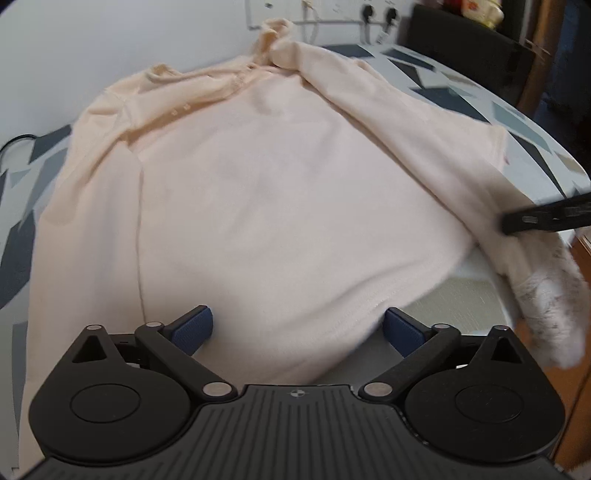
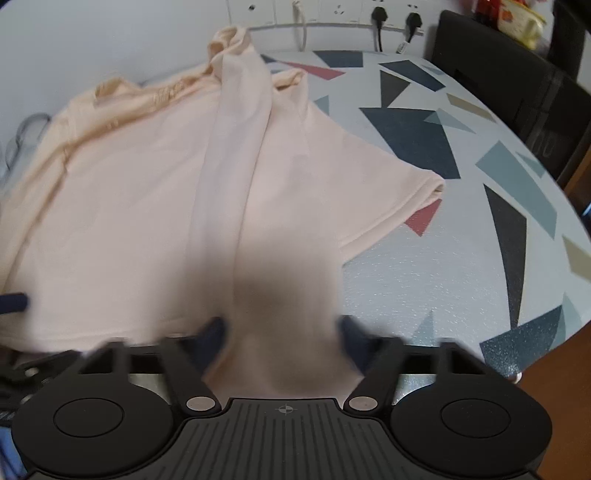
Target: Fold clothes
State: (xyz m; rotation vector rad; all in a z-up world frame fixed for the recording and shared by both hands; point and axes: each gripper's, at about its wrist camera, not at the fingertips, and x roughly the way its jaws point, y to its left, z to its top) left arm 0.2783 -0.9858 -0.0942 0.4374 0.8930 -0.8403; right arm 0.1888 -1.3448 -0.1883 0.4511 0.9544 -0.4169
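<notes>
A pale peach long-sleeved top (image 1: pixel 258 184) lies spread on the patterned table (image 1: pixel 461 92), collar toward the wall. My left gripper (image 1: pixel 298 326) is open at the near hem, its blue pads wide apart with the cloth between them but not pressed. One sleeve (image 2: pixel 240 166) runs from the collar down across the top (image 2: pixel 110 203) into my right gripper (image 2: pixel 282 332), which is shut on it; that part is blurred. In the left wrist view a black finger (image 1: pixel 546 218) of the right gripper holds the sleeve (image 1: pixel 424 140) up, and the lacy cuff (image 1: pixel 546 302) hangs below it.
The table (image 2: pixel 424 258) curves away to the right, with wooden floor (image 2: pixel 554 387) beyond its edge. A dark chair (image 2: pixel 517 92) stands at the far right. Wall sockets with plugs (image 2: pixel 380 14) sit behind the table. A cable (image 2: pixel 26 129) loops at the far left.
</notes>
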